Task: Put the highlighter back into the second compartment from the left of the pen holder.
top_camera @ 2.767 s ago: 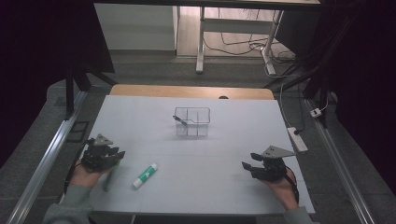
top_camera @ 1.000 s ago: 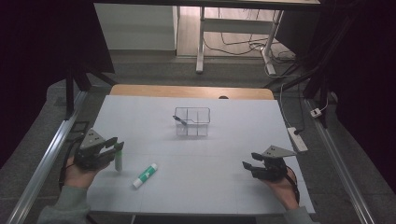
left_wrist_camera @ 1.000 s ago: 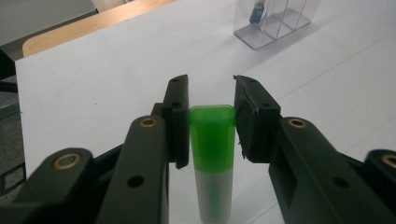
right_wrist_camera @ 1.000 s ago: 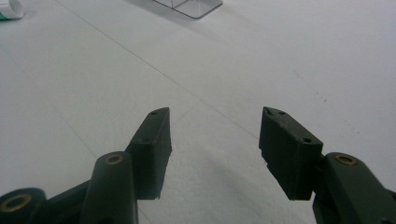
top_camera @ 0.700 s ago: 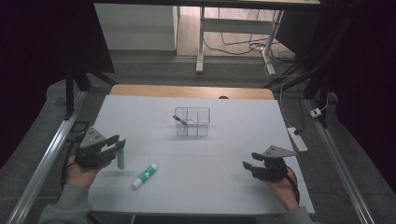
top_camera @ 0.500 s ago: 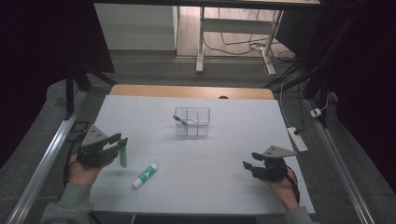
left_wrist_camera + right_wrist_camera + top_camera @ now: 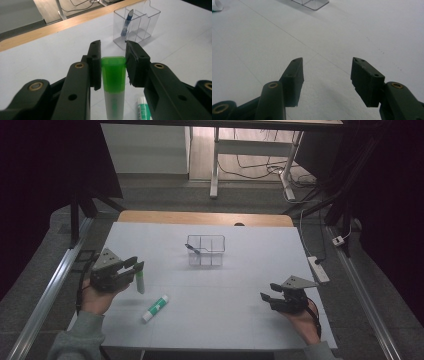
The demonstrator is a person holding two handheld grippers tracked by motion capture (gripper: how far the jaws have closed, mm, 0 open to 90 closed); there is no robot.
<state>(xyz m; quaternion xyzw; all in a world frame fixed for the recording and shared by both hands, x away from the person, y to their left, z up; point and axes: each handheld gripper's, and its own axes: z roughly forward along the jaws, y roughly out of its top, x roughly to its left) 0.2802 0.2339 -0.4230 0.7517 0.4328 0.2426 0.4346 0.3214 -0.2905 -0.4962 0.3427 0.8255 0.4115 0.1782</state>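
Your green-capped, translucent white marker (image 7: 113, 82) hangs upright above the pale counter (image 7: 240, 320), cap uppermost, its cap pinched on both sides by the left hand-held gripper (image 7: 113, 63), at the counter's left side.

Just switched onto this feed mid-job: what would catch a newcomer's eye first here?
The left hand-held gripper, at the table's left, clamps a green-capped marker by its cap, body hanging down. A clear compartment organizer sits mid-table with a blue pen inside. A second green marker lies flat near the front, while the right hand-held gripper waits open.
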